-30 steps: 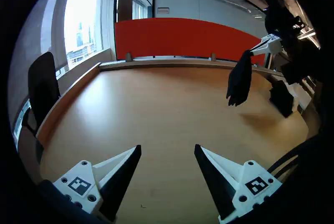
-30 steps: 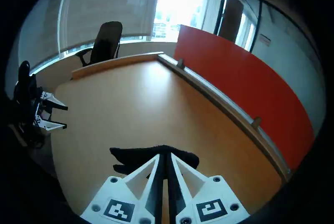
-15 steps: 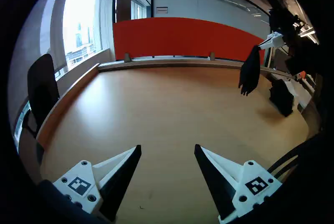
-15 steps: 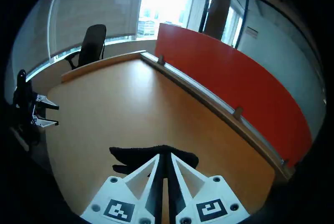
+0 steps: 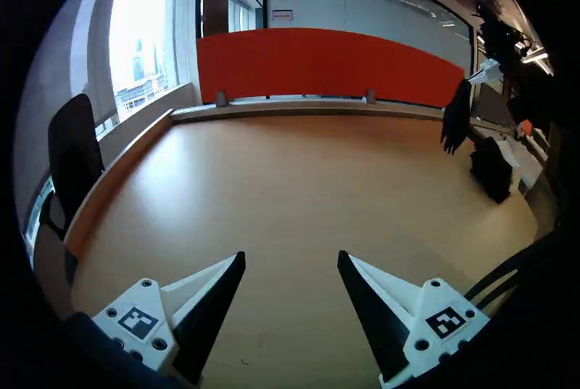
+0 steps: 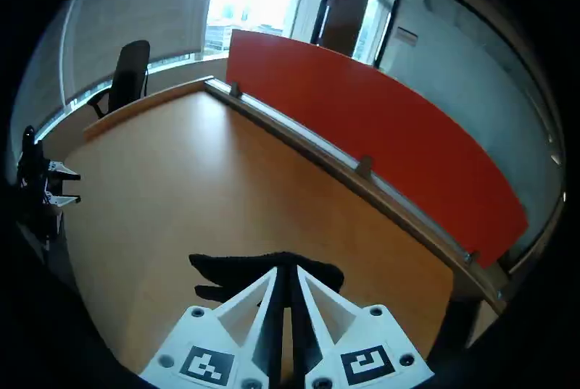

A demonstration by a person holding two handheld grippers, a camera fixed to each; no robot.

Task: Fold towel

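Left gripper view: left gripper (image 5: 290, 254) fingers spread, empty, low over tabletop (image 5: 290, 172); dark towel (image 5: 457, 115) hangs in air, far right. Right gripper view: right gripper (image 6: 288, 269) fingers pinch towel. I judge: lay it flat first, then fold.

Smooth, faintly glossy wooden desk (image 5: 290, 172), soft matt cloth towel (image 6: 225, 269), matt plastic right gripper (image 6: 290, 270)
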